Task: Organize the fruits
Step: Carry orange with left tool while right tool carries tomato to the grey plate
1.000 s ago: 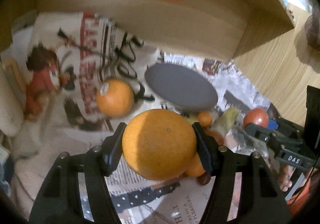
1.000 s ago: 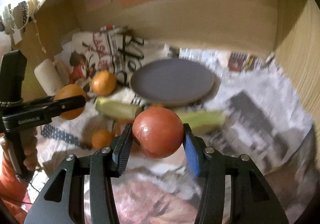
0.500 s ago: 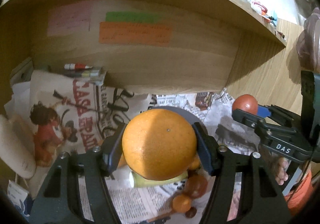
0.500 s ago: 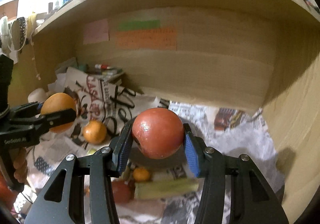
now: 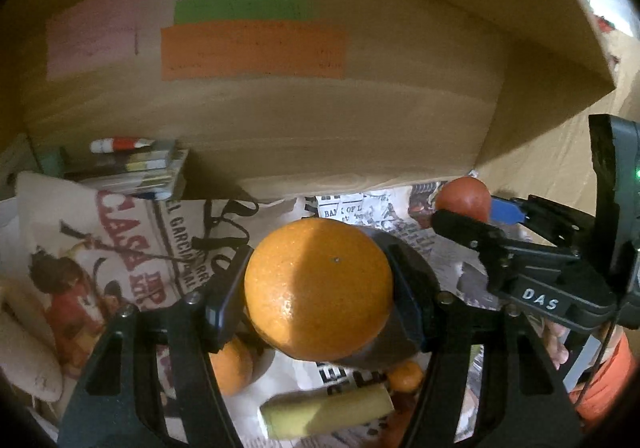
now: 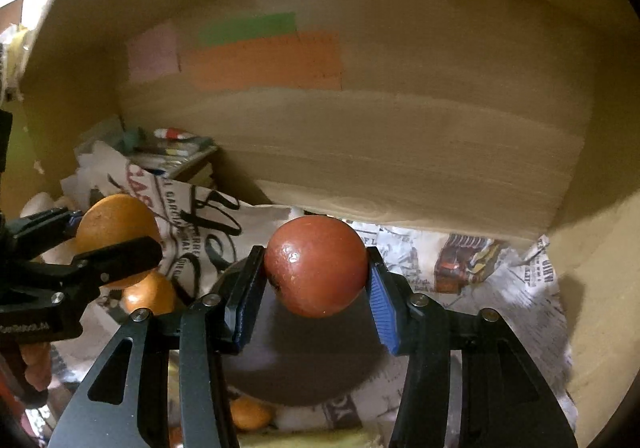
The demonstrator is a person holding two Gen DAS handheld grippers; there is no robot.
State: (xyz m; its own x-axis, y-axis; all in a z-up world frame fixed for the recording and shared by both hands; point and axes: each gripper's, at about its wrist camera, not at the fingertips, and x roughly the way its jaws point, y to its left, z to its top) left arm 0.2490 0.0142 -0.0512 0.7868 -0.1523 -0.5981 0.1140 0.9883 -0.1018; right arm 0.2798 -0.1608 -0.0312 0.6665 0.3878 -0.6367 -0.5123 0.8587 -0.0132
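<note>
Left gripper (image 5: 318,288): clamped on a large orange (image 5: 318,288), one black pad pressed to each side of it; the fruit is lifted clear of the surface.
Right gripper (image 6: 316,268): clamped on a red tomato (image 6: 316,266), held between a black pad and a blue pad, also off the surface.
Plate (image 6: 304,364): dark grey and round, lying flat on the newspaper under both grippers; the tomato hangs above its far edge, and in the left wrist view the orange hides most of it.
Loose fruit: a second orange (image 5: 230,366) lies on the paper just left of the plate; a small orange (image 5: 406,376) sits at the plate's near edge.
Yellow-green piece (image 5: 326,410): long and blurred, lying near the bottom of the left wrist view, just in front of the plate; I cannot tell what it is.
Newspaper (image 6: 496,272): crumpled, spread over the surface under everything.
Printed bag (image 5: 116,248): cloth with red lettering and a cartoon figure, on the left.
Back wall (image 6: 440,128): wooden panel under a shelf, with pink, green and orange paper notes (image 5: 252,50) stuck on it.
Stack by the wall (image 5: 136,168): books or boxes with a red and white tube on top.
Person: fingers (image 5: 558,342) and an orange sleeve show behind the right gripper.
</note>
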